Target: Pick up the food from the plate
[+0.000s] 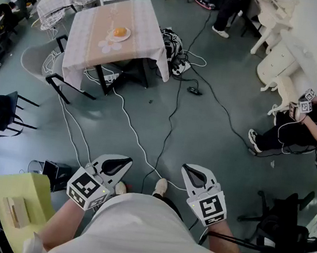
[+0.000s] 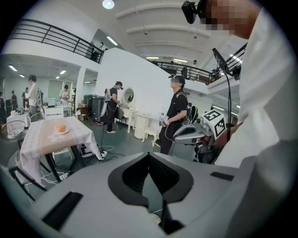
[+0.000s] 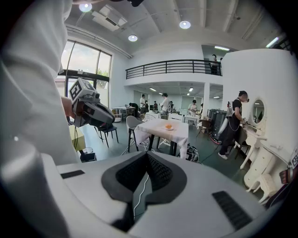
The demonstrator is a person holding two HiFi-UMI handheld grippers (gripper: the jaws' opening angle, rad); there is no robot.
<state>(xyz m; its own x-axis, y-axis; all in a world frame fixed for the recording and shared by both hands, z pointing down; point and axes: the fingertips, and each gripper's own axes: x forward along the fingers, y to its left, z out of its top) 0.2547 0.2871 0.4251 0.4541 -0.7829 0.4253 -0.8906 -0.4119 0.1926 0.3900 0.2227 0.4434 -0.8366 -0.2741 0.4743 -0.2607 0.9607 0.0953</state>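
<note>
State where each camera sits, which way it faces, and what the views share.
Head view: on the person's head, facing steeply down; white-shirted torso, left gripper, right gripper show.
Left gripper view: on that gripper, facing along shut jaws; right gripper shows.
Right gripper view: likewise; left gripper shows.
Shared: round orange food on white plate, cloth-covered table.

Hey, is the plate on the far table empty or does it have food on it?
It has food: an orange piece sits on the white plate.

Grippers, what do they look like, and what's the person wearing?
The left gripper and right gripper are light grey shells with black-lined fingers, each carrying a cube of black-and-white square markers. The person wears a white top.
</note>
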